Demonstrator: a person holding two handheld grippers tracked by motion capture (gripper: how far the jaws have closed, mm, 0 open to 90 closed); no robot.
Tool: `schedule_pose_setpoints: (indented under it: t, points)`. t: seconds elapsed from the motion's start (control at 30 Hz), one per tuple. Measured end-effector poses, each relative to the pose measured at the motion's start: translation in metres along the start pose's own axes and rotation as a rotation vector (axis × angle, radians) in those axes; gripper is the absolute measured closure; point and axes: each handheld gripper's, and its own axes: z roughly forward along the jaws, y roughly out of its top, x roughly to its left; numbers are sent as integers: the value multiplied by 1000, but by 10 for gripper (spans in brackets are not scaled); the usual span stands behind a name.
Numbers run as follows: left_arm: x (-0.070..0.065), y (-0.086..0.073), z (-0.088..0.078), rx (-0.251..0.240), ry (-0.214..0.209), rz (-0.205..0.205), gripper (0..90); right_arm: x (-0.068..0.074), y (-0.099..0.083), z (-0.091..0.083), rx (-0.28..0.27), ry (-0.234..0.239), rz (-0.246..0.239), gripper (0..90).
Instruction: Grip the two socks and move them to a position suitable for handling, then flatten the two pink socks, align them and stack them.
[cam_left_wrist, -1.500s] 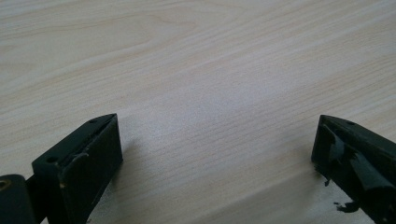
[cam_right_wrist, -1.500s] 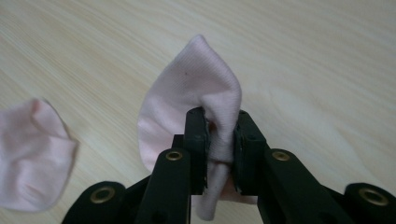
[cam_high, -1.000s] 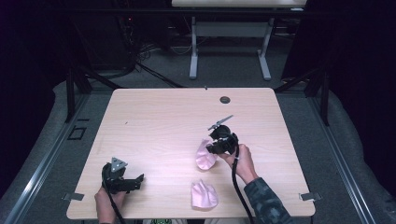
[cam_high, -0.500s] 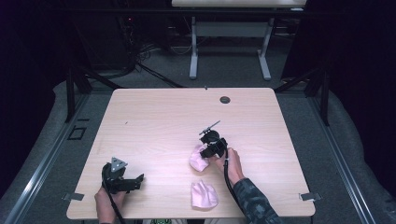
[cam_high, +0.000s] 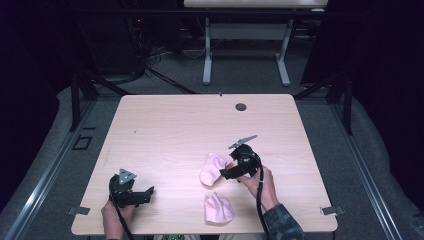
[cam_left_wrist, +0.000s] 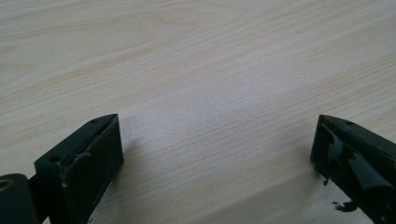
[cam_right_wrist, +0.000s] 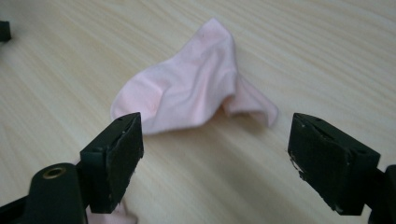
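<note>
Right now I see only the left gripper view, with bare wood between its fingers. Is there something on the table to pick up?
Observer: Yes. A pink sock lies crumpled near the front edge of the table, to the right of your gripper, and nothing touches it.
Operator: Is it the only one?
Observer: No, a second pink sock lies just behind it.
Operator: Where is the other hand?
Observer: The right gripper is at that second sock. Its fingers have just been opening, and nothing is between them.

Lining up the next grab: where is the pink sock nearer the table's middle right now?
In the high view, that crumpled pink sock lies right of the table's centre, just left of the right tongs, above the other pink sock.
</note>
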Motion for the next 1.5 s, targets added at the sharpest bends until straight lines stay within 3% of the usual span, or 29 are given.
schedule_pose_setpoints:
  t: [0.2,0.23,0.4,0.43,0.5,0.6,0.67,0.77,0.83,0.93,1.13,1.3,1.5]
  points:
    - [0,0,0,0,-1,0,22,2,-23,-17,6,-7,-26,198]
    - [0,0,0,0,-1,0,22,6,-34,-22,5,-3,-33,210]
    - [0,0,0,1,0,0,25,13,-47,-27,17,-9,-61,247]
    - [0,0,0,2,4,-3,25,16,-54,-27,34,10,-61,265]
    - [0,0,0,2,5,-13,24,17,-56,-27,38,26,-54,275]
    - [-1,0,0,3,14,-22,24,20,-62,-26,44,7,-62,287]
    - [-3,1,-5,38,30,-42,30,24,-65,-24,54,18,-74,300]
    - [-5,1,-14,32,-5,-73,25,29,-65,-24,69,22,-99,319]
    - [-16,0,-29,-29,-36,-84,27,32,-65,-22,76,30,-112,337]
    - [-34,-1,-38,-59,-69,-62,33,38,-63,-16,88,45,-125,389]
    - [-68,-3,-46,-78,-179,-11,123,57,-61,2,141,45,-208,500]
    - [-87,-7,-48,-72,-209,43,156,60,-62,10,175,39,-214,599]
    - [-97,-11,-49,-75,-225,73,175,62,-67,11,177,40,-233,738]
